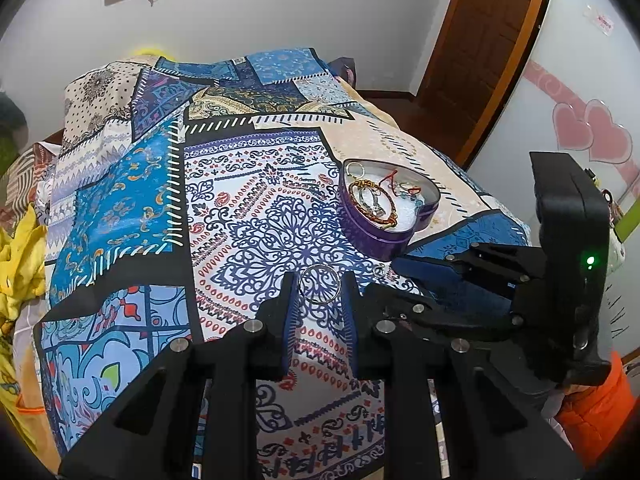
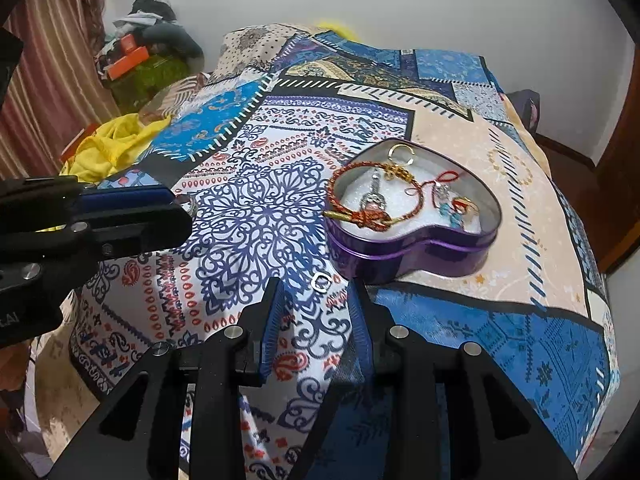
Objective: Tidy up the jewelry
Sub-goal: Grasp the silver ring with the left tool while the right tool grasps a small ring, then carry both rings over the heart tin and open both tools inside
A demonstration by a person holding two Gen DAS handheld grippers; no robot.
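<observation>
A purple heart-shaped tin (image 1: 362,229) (image 2: 408,250) stands open on the patterned bedspread; it holds a red-and-gold cord bracelet (image 2: 362,216), gold rings and small charms. A thin silver bangle (image 1: 319,284) lies flat on the cloth just past my left gripper (image 1: 319,294), whose jaws are open on either side of it, not touching. A small silver ring (image 2: 320,282) (image 1: 377,271) lies on the cloth in front of my right gripper (image 2: 316,294), which is open and empty. The left gripper shows in the right wrist view (image 2: 120,216) at the left.
The patchwork bedspread (image 1: 248,208) covers the bed. Yellow cloth (image 2: 108,148) lies at its left edge, with piled clothes and orange boxes (image 2: 136,56) beyond. A brown door (image 1: 484,52) and a wall with pink hearts (image 1: 592,132) are on the right.
</observation>
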